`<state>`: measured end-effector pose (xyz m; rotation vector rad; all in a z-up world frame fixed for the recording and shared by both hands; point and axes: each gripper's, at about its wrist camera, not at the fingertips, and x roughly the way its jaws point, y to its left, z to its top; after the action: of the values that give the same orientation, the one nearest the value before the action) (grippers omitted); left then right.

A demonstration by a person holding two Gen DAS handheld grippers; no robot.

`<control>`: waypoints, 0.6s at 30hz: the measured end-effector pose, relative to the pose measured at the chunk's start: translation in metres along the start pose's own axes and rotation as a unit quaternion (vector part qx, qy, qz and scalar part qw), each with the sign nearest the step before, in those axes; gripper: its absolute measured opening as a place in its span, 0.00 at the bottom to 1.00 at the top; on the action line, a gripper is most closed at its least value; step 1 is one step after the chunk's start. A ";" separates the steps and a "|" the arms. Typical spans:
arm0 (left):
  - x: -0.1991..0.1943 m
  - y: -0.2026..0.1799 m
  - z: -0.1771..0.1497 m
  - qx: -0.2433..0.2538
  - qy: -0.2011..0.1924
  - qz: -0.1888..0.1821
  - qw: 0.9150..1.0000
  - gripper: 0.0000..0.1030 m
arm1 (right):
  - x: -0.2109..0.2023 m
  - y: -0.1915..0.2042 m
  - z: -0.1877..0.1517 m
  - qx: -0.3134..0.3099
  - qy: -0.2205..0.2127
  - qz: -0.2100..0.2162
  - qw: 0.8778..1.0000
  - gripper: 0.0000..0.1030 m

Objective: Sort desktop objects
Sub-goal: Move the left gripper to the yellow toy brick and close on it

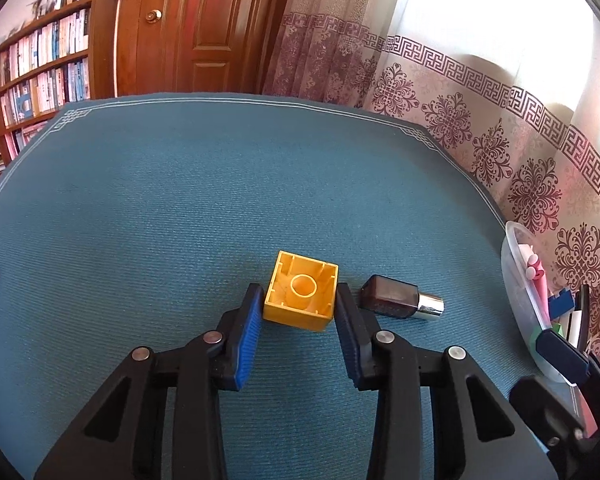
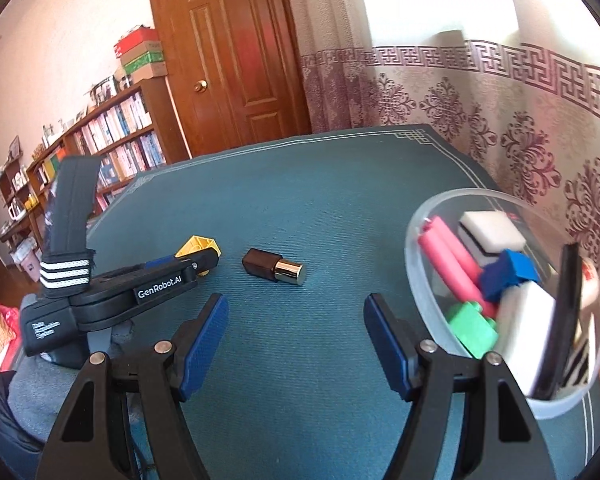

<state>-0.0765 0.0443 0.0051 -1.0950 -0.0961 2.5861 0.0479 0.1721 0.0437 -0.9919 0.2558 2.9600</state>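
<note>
— Yellow brick [image 1: 301,297], hollow side up, on the teal table [image 1: 180,208]. Who has it?
— Left hand-held gripper [image 1: 299,308]: blue pads pressed to two opposite walls, clamped on the brick. Brick sits on the cloth.
— What's beside it?
— Brown bottle [image 1: 396,300] with a silver cap, lying on its side just right of the brick, cap pointing right. Not touching the pads, as far as I can tell.
— Right hand-held gripper [image 2: 296,336]?
— Jaws apart, nothing between them, only cloth under. Bottle lies beyond its tips.
— And the sorted lot?
— Clear tub [image 2: 416,280] at the table's right edge, close by the right finger. Inside: pink sticks, white block, blue brick, green brick, a dark flat thing; rest is blurred.
</note>
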 end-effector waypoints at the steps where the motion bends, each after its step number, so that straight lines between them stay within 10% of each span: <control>1: -0.001 0.001 0.000 -0.001 -0.001 0.004 1.000 0.38 | 0.004 0.002 0.001 -0.005 0.002 0.001 1.000 0.72; 18: -0.005 0.012 0.002 -0.011 -0.005 0.025 1.000 0.38 | 0.076 0.010 0.020 -0.057 0.053 0.002 0.997 0.72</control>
<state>-0.0783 0.0312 0.0072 -1.1050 -0.1018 2.6420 -0.0257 0.1618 0.0158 -1.1630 0.0898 2.9603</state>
